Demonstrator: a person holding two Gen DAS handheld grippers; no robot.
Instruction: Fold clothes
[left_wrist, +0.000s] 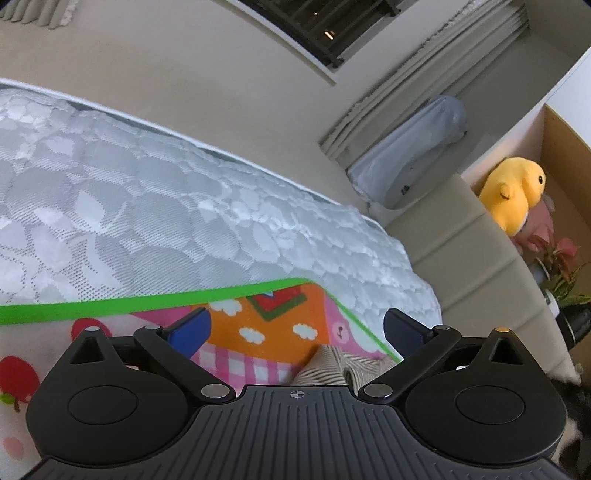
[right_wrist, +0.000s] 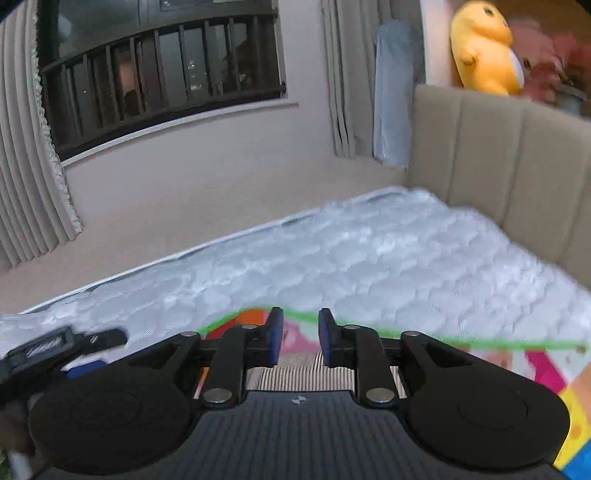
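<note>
Garment: beige striped cloth, crumpled on a colourful play mat.
Left gripper: jaws wide apart, empty.
Right gripper: jaws slightly parted, empty.

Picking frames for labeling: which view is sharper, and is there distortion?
Left wrist view is sharper: mattress weave and mat print read clearly. Right wrist view is motion-smeared, mattress and plush duck soft. Both show fisheye bending, as at the window.
</note>
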